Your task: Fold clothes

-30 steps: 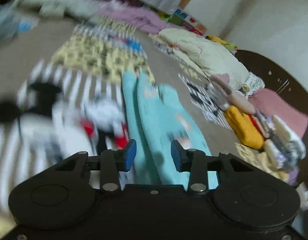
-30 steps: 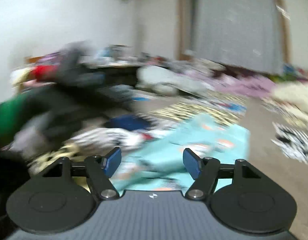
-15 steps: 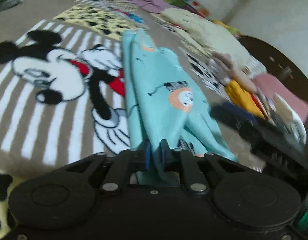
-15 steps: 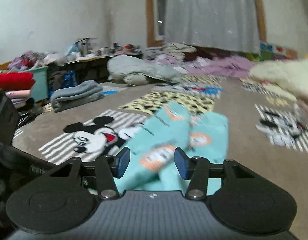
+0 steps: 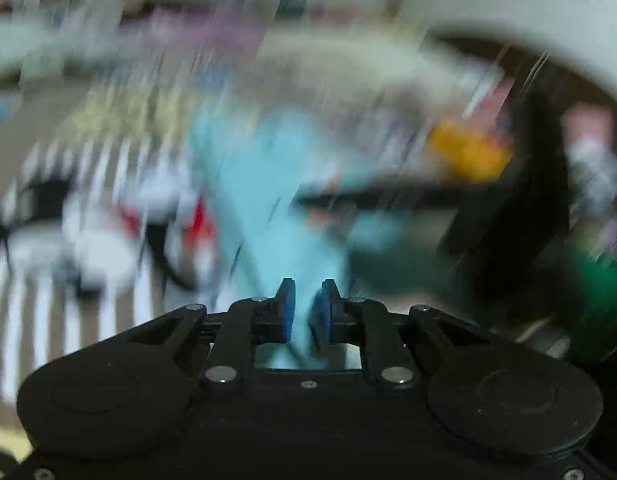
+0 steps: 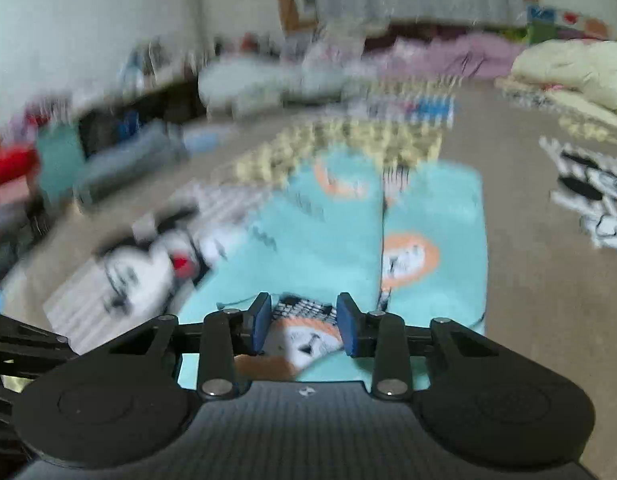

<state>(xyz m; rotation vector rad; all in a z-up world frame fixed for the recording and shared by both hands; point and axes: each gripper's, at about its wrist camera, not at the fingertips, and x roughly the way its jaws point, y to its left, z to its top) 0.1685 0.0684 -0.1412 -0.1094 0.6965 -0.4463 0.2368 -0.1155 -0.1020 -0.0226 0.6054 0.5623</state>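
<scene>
The turquoise cotton garment with orange round animal prints (image 6: 332, 236) lies spread on the brown carpeted floor (image 6: 548, 280), and everything else is placed from it here. In the left wrist view heavy motion blur smears nearly the whole scene, so the same garment (image 5: 264, 216) reads only as a pale blue streak running up from the gripper. The left gripper (image 5: 307, 312) has its blue pads drawn close with a narrow strip of the turquoise cloth pinched between them; the cloth's edge below the pads is hidden by the black gripper body. To the left of the garment lies a brown-and-white striped blanket with a cartoon mouse print (image 5: 88, 240), its figure barely legible. To the right of the garment a dark shape crosses the view, too blurred to identify, and beyond it sits an orange-yellow blob (image 5: 468, 152) that cannot be made out.

The right wrist view is sharper near the centre. The right gripper (image 6: 304, 328) is at a medium spread, and a bunched fold of the garment with a black-and-white patterned patch sits between its pads; whether the pads press it cannot be told. The far end of the garment overlaps a yellow patterned cloth (image 6: 348, 140). To its right, apart from it on the floor, lies a black-and-white striped cloth (image 6: 588, 196), cut off by the frame edge. The left background is blurred.
</scene>
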